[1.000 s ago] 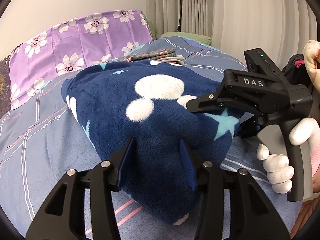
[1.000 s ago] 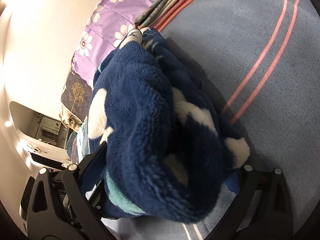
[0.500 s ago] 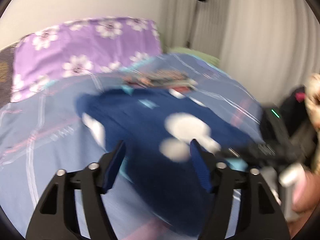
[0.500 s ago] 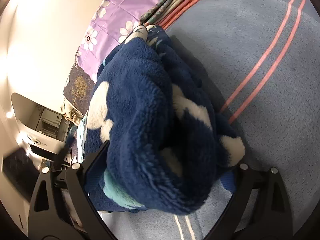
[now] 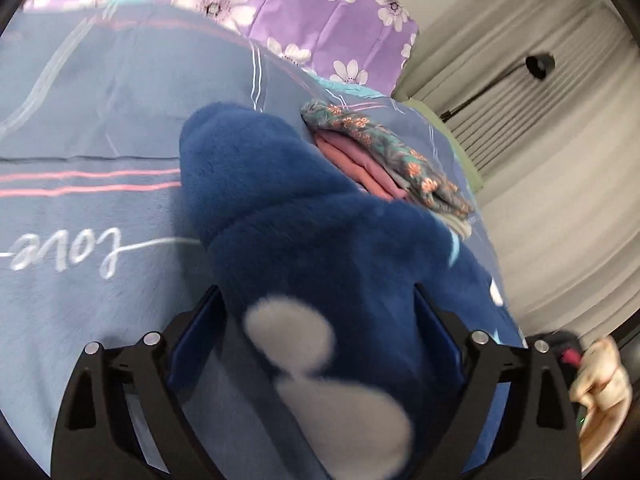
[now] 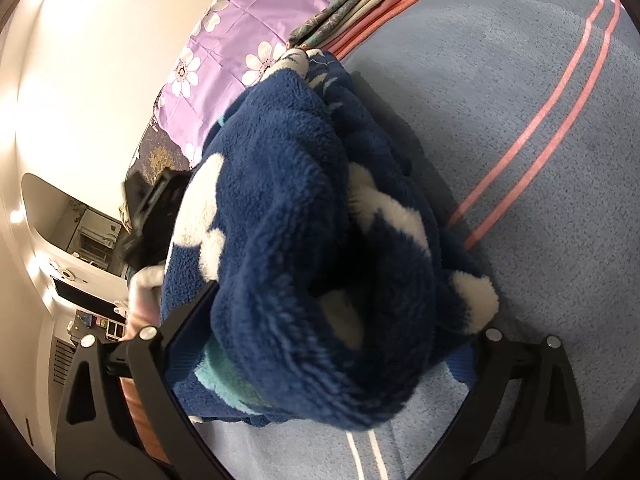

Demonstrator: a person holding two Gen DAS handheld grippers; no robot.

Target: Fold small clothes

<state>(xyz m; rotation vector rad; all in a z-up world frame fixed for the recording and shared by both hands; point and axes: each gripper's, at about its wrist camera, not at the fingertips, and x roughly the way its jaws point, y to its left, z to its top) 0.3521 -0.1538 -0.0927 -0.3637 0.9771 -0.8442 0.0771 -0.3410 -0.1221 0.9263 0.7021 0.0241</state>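
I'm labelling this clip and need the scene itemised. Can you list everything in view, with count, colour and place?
fleece garment: one, navy with white patches, bunched on the bed, between both grippers' jaws
folded clothes: one stack, floral teal over pink, just behind the fleece
bedspread: one, blue-grey with pink stripes
pillow: one, purple with white flowers, at the bed's head
curtain: pale, beside the bed
left gripper: black, jaws just opened wide, fleece between them
right gripper: black, wide around the fleece
gloved hand: white, behind the fleece
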